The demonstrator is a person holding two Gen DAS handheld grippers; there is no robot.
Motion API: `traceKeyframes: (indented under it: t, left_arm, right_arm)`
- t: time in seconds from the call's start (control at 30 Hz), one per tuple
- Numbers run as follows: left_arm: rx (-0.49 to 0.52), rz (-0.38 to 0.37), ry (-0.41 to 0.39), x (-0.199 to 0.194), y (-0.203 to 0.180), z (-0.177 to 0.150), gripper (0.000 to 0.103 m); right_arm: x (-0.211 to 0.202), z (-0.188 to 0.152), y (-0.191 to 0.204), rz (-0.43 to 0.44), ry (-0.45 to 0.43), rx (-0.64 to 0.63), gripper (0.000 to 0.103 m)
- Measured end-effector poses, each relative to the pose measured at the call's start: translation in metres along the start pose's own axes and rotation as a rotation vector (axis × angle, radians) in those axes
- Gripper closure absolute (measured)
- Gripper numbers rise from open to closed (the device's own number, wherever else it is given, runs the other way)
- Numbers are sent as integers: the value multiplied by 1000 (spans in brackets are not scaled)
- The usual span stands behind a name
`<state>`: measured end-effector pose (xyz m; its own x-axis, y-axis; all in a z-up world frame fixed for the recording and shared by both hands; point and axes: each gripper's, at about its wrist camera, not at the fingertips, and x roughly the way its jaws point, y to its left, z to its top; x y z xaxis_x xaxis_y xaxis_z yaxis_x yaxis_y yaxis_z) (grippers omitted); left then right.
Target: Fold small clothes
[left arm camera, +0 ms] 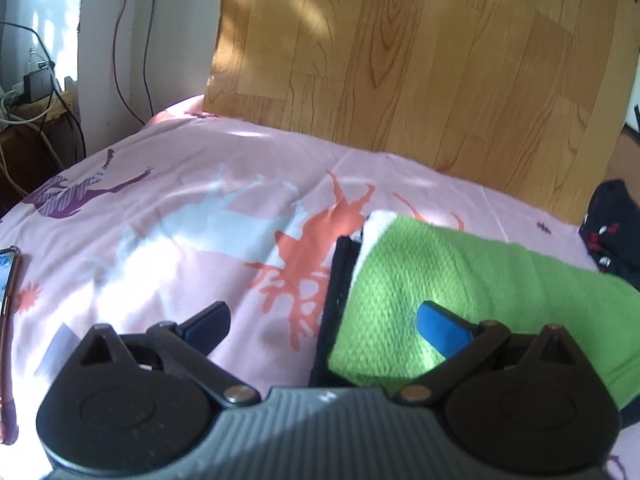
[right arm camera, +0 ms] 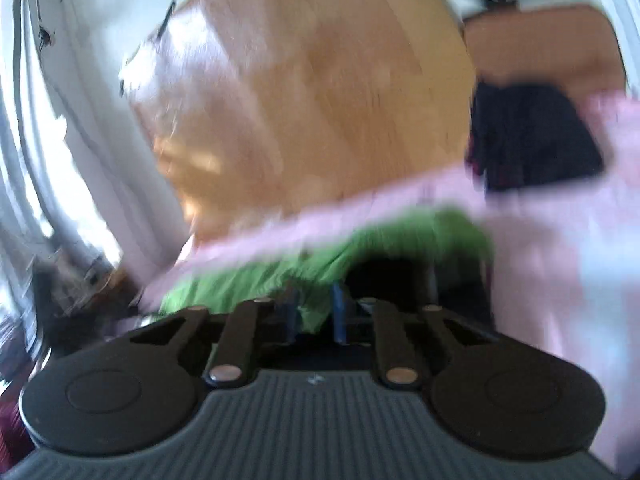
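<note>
A small green fleece garment with a black edge and a white patch lies on the pink animal-print sheet. My left gripper hovers low over the garment's left edge and stands wide open. One of its blue pads is over the green cloth, the other over bare sheet. The right wrist view is blurred. There my right gripper has its blue pads close together with a fold of the green garment pinched between them.
A wooden panel stands behind the bed. A dark patterned garment lies at the right, also in the right wrist view as a dark garment. A phone rests at the left edge. Cables and a charger hang by the wall.
</note>
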<state>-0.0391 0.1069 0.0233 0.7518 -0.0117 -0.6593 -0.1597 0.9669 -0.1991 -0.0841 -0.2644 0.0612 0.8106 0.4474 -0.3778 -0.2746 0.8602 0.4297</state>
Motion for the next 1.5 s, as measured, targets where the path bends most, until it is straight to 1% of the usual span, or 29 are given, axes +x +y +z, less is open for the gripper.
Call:
traceKeyframes:
  t: [0.03, 0.1, 0.2, 0.23, 0.27, 0.3, 0.33, 0.37, 0.4, 0.47, 0.5, 0.53, 0.57, 0.6, 0.67, 0.77, 0.83, 0.9, 0.97, 1.07, 1.13, 1.17, 1.2, 1.27, 1.3, 1.33, 1.4, 1.43, 1.5]
  left_arm:
    - [3, 3, 6, 2, -1, 0, 0]
    - [5, 6, 16, 3, -1, 1, 1]
    - [5, -4, 24, -1, -1, 5, 9]
    - [6, -18, 28, -3, -2, 6, 11]
    - [6, -34, 30, -6, -3, 6, 16]
    - [7, -45, 33, -7, -4, 5, 23]
    - [6, -58, 42, -8, -5, 4, 27]
    - [6, -66, 55, -7, -6, 3, 37]
    - [8, -71, 74, -5, -8, 1, 47]
    - [2, -69, 99, 0, -11, -1, 57]
    - [3, -56, 88, -1, -12, -1, 64]
    - [10, -49, 79, -1, -13, 0, 69]
    - [19, -44, 73, 0, -14, 4, 80]
    - [23, -45, 71, 0, -13, 10, 85]
    - [0, -52, 61, 4, -7, 26, 89]
    - [-26, -26, 53, 18, 0, 44, 90]
    - [-11, -5, 56, 30, -2, 49, 90]
    - [10, 7, 81, 41, -7, 46, 87]
    - [31, 28, 59, 39, -13, 40, 85]
    - [85, 12, 50, 27, -17, 35, 72]
    - [89, -19, 48, 19, -14, 34, 67]
    - [91, -20, 41, 16, -13, 35, 55]
    - [89, -11, 25, 12, -12, 35, 36]
    - [53, 9, -20, 8, -6, 36, 21]
    - [35, 5, -21, 9, -4, 37, 25]
    - [25, -9, -6, 12, -3, 39, 31]
    - [28, -48, 49, 20, -5, 39, 81]
    - [40, -52, 80, 24, -9, 37, 90]
    - [66, -43, 72, 19, -15, 33, 91]
  right_arm:
    - [-1, -14, 0, -10, 57, -14, 85]
    - [-2, -30, 1, -51, 99, -50, 84]
    - [-18, -15, -18, -69, -4, 24, 80]
    - [-21, -6, -26, -79, -50, 52, 67]
    - [-23, 5, -34, -110, -98, 72, 46]
    - [-22, 11, -39, -145, -135, 78, 38]
    - [-18, 20, -47, -175, -163, 82, 33]
    - [-11, 28, -54, -196, -167, 94, 33]
    - [-2, 34, -60, -202, -151, 117, 33]
    - [20, 42, -77, -184, -103, 181, 33]
    - [33, 44, -82, -175, -85, 210, 34]
    - [41, 46, -86, -160, -69, 225, 51]
    - [49, 47, -86, -142, -50, 220, 95]
    - [56, 49, -81, -137, -21, 200, 92]
    - [49, 49, -62, -111, -34, 144, 93]
    - [15, 44, -30, -62, -77, 49, 93]
    - [-5, 31, -24, -60, -86, 47, 93]
    - [-7, 11, -27, -114, -48, 45, 93]
    - [2, -9, -39, -204, 25, 64, 92]
    - [-8, -10, -54, -172, -7, 189, 86]
    - [-19, 1, -52, -183, -69, 174, 84]
    - [-20, 6, -50, -190, -86, 156, 82]
    - [-17, 12, -50, -185, -90, 148, 79]
    - [-15, 19, -49, -161, -79, 167, 58]
    - [-12, 18, -49, -144, -69, 183, 53]
    - [-6, 15, -48, -130, -48, 184, 56]
    - [9, 8, -40, -156, 13, 120, 92]
    - [14, 5, -35, -192, 28, 68, 93]
    - [9, 5, -35, -229, -9, 44, 94]
